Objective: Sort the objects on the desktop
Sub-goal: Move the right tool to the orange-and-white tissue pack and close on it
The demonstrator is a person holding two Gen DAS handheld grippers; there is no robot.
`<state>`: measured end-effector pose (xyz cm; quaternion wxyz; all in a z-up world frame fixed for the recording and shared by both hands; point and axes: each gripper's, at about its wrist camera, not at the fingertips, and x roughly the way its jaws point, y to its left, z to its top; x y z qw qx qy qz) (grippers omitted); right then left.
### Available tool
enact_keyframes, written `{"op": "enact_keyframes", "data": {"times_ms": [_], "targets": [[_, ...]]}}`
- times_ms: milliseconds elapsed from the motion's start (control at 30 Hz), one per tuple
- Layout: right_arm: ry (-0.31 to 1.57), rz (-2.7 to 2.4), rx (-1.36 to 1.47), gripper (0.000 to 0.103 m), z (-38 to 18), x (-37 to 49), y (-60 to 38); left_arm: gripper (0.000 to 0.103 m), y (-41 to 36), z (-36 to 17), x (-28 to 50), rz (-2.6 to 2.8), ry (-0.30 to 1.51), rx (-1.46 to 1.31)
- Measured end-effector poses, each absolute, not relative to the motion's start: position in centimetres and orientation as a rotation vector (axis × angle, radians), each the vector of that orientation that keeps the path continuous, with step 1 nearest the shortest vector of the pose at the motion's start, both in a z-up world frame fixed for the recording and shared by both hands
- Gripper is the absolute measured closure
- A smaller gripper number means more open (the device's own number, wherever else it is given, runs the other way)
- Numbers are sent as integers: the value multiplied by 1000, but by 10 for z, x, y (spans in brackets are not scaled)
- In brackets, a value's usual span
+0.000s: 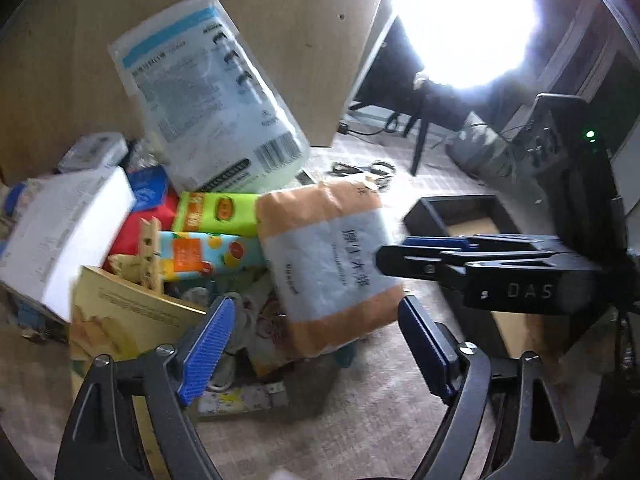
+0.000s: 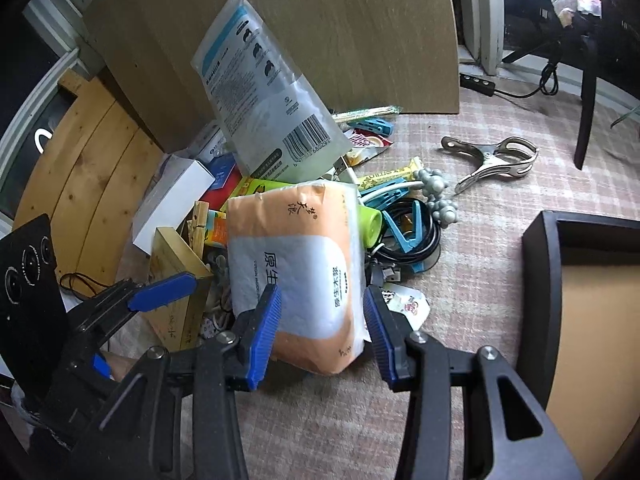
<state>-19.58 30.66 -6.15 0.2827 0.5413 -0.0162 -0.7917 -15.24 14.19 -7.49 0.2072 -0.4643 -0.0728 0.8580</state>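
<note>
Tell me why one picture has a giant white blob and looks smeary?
Left wrist view: a bright light at the top right blows out to pure white, and the white box at the left edge is smeared with blur. Right wrist view: sharper, print on the tissue pack is readable; only a small glare at the top right corner; the wooden board looks bent by the fisheye lens.

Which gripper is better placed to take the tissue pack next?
Right, probably. The right gripper hangs open with its pads either side of the tissue pack's near end. The left gripper is open too, but over the clutter beside the pack.
</note>
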Motion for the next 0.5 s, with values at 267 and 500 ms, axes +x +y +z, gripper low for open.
{"op": "enact_keyframes", "data": {"times_ms": [267,500], "targets": [[13,-2172,1411,60,-55,-189,311,8,143,-78,-154,2596,5,-1365],[43,-2195,1394,60,-52,-185,312,16,131,-77,-152,2698,2,-1335]]}}
